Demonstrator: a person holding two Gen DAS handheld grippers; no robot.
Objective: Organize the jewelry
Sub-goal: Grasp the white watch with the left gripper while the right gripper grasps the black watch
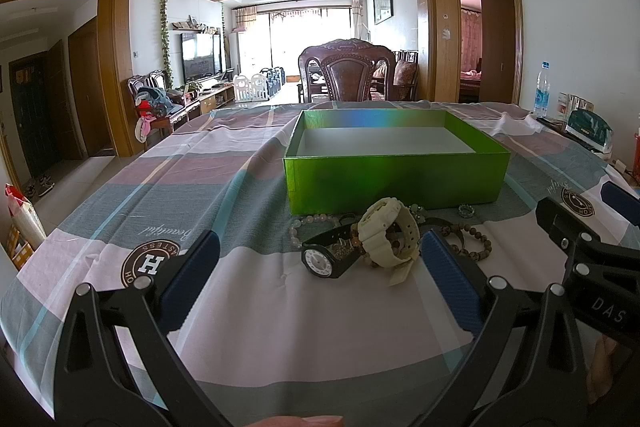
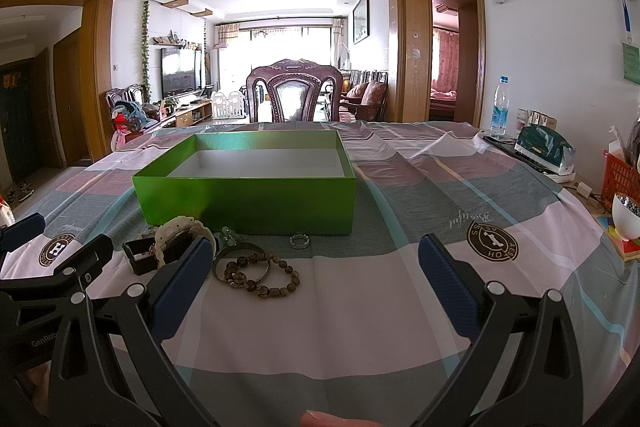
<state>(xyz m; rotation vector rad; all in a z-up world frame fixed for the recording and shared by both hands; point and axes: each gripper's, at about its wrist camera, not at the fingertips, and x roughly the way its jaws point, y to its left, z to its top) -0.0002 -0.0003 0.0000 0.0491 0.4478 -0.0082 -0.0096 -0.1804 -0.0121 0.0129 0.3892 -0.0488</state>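
Note:
An open, empty green box stands on the table; it also shows in the right wrist view. In front of it lies a heap of jewelry: a cream watch, a black watch, a pale bead bracelet, brown bead bracelets, a metal bangle and a small ring. My left gripper is open, just short of the watches. My right gripper is open, with the bead bracelets near its left finger.
The table wears a striped cloth. At the right edge stand a water bottle, a green pouch, a red basket and a white bowl. A carved wooden chair stands behind the table.

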